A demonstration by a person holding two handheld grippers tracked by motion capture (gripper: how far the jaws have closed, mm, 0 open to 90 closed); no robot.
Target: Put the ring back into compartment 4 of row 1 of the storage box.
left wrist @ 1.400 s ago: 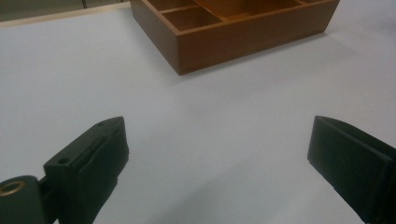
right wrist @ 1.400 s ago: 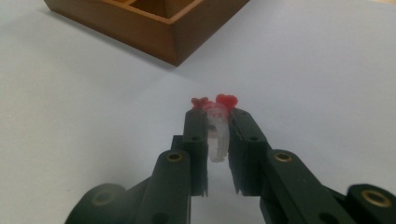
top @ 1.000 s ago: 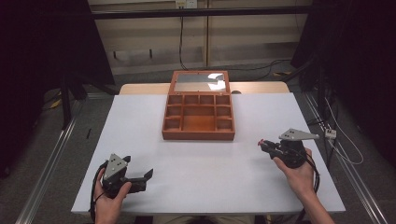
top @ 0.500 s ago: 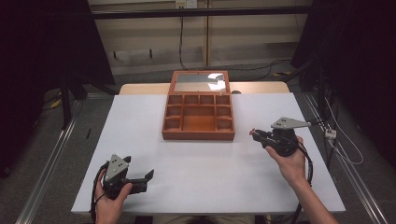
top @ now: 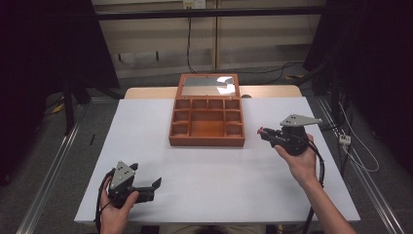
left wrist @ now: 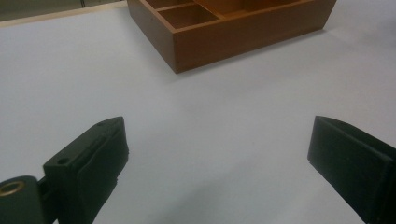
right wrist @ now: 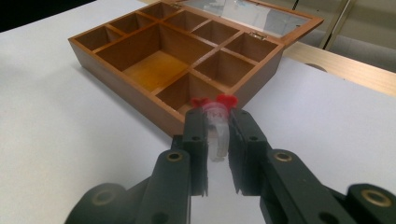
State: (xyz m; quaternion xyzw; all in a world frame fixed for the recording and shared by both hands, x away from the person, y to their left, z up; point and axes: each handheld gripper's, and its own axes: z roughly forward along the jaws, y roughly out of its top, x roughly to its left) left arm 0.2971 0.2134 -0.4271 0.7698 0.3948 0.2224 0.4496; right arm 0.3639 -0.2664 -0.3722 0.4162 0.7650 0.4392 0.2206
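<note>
A wooden compartment box (top: 207, 123) with its glass lid (top: 208, 87) swung open stands at the middle back of the white table (top: 214, 170); all its compartments look empty. My right gripper (top: 263, 132) hovers just right of the box's front right corner, shut on a small clear tube with a red cap (right wrist: 215, 125). In the right gripper view the box (right wrist: 187, 60) lies just beyond the tube's red cap. My left gripper (top: 155, 187) rests near the table's front left, open with nothing between its jaws, and the box (left wrist: 224, 25) lies ahead of it.
Metal rails run along the floor on both sides of the table. A wooden strip (top: 263, 90) edges the table's far side. Cables trail on the floor at the right. Bare white surface spreads between the two grippers.
My right gripper has moved left and forward with the tube, closer to the box's right side. The left gripper has stayed in place.
</note>
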